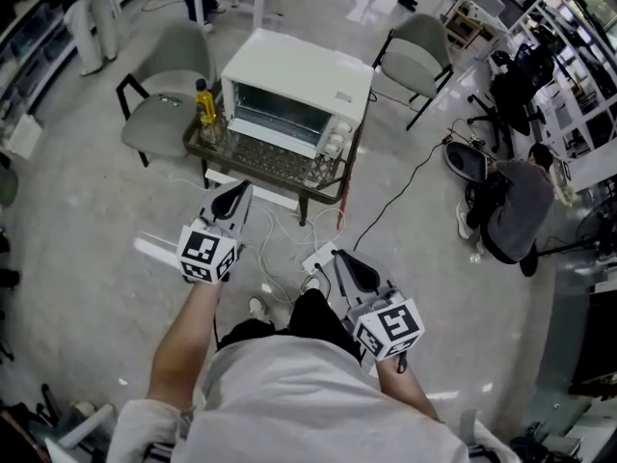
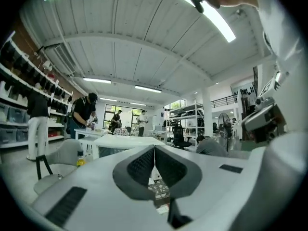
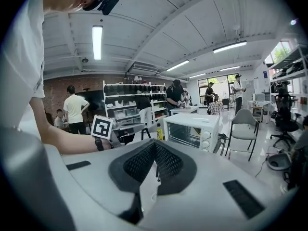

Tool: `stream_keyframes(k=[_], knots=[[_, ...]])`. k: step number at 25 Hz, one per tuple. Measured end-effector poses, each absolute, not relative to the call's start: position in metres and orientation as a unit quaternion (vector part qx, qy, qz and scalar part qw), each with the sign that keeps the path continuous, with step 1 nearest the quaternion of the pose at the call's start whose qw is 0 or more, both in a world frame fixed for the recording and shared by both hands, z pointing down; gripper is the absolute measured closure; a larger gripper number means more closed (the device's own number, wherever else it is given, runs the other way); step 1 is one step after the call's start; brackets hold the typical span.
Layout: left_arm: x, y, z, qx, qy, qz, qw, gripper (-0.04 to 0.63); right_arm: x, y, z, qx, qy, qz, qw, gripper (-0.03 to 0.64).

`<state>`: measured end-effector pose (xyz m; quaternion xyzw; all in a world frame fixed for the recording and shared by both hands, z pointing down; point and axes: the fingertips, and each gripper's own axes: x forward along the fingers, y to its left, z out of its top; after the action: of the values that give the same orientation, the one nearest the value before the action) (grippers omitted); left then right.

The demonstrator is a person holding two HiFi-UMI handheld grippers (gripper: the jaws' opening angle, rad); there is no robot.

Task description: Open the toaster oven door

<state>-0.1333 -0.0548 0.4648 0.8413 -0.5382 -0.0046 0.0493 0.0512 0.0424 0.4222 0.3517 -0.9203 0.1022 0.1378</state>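
Observation:
A white toaster oven (image 1: 301,83) stands on a low dark table (image 1: 323,194), its glass door (image 1: 277,117) closed and facing me. In the right gripper view the toaster oven (image 3: 193,129) sits ahead to the right, with its knobs (image 3: 207,139) on the right side. My left gripper (image 1: 241,189) hovers just short of the table's front edge, shut with nothing between its pads (image 2: 144,165). My right gripper (image 1: 339,258) hangs lower and further back, over the floor, also shut and empty (image 3: 155,144). Neither touches the oven.
A yellow bottle (image 1: 204,104) stands on the table left of the oven. Grey chairs (image 1: 166,95) (image 1: 418,54) flank the table. A power strip (image 1: 319,257) and cables lie on the floor in front. A person (image 1: 516,210) crouches at the right.

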Motion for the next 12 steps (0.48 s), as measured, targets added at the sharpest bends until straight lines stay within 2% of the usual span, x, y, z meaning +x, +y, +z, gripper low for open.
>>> stream_keyframes(k=[12], knots=[[-0.153,-0.017,0.39,0.825,-0.562,-0.008,-0.052,0.574,0.057,0.015,0.402,0.364,-0.922,0.081,0.108,0.595]])
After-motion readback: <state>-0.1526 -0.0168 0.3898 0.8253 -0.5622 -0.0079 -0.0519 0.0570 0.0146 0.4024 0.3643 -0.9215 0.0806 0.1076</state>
